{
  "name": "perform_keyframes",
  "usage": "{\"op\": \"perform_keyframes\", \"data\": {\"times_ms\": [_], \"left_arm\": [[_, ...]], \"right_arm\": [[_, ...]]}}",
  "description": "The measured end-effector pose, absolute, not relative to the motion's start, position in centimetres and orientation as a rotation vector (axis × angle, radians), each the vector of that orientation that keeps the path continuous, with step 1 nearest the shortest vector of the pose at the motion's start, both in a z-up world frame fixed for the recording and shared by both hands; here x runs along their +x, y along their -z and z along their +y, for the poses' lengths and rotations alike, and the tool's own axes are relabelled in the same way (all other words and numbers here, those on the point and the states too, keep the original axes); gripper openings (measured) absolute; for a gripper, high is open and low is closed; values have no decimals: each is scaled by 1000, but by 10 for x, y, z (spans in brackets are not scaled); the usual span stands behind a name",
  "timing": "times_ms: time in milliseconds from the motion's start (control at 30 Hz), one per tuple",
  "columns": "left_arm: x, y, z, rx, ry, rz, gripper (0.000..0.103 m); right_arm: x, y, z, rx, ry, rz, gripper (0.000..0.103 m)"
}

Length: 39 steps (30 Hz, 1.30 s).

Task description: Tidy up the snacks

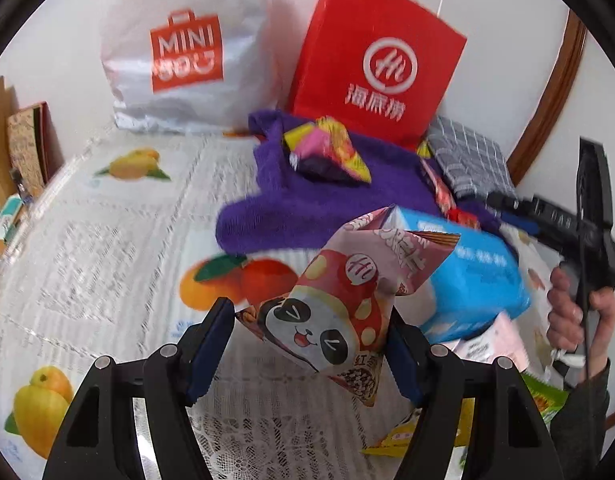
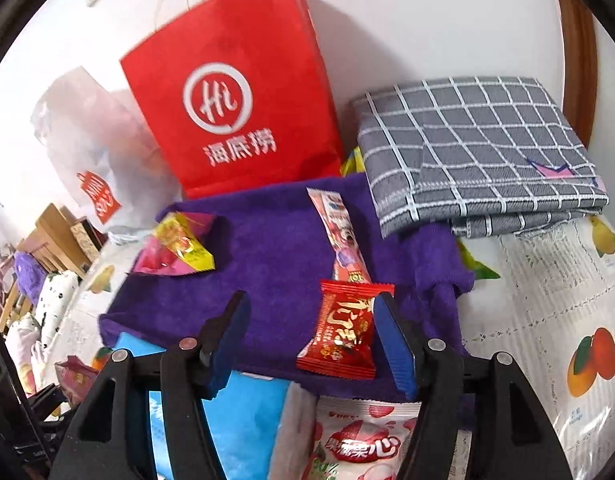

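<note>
Clamped in the left hand-held gripper (image 1: 309,350): a panda snack bag (image 1: 339,308), raised above the fruit-print tabletop (image 1: 107,248). Behind: MINISO bag (image 1: 187,50), red 海底捞 bag (image 1: 377,64). Seen only from the right wrist: right hand-held gripper (image 2: 307,340) parted, red candy (image 2: 341,330) lying loose on the purple towel (image 2: 267,248); 果心 packet (image 2: 363,440) below.

Both wrist cameras look steeply down, close, sharing the purple towel (image 1: 307,208) and red bag (image 2: 235,92).

Panda snack pouch (image 1: 327,316) held tilted — red candy (image 2: 339,330) on purple towel (image 2: 267,240).
</note>
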<state>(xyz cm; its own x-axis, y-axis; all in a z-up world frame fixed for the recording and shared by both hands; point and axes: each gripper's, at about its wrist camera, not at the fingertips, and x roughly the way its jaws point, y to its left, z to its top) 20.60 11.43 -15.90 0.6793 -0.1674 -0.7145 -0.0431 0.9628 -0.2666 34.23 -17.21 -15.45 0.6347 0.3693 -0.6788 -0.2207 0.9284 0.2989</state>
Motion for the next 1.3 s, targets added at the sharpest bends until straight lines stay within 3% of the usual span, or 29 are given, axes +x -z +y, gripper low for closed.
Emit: {"op": "perform_keyframes", "data": {"times_ms": [400,833,1100,1167,1300], "left_arm": [[254,98,69,-239,194,826,70],[344,126,80,-253,35,910,70],[356,158,81,-217,-32,958,71],[358,159,77,-205,-22,980,78],[357,159,73,-218,-5,1001,80]], "right_arm": [[327,137,-175,219,-385,784,64],[328,137,-176,196,-360,782,64],[325,137,-173,184,-381,770,64],[327,140,-170,175,-376,784,64],[329,145,-169,174,-377,800,64]]}}
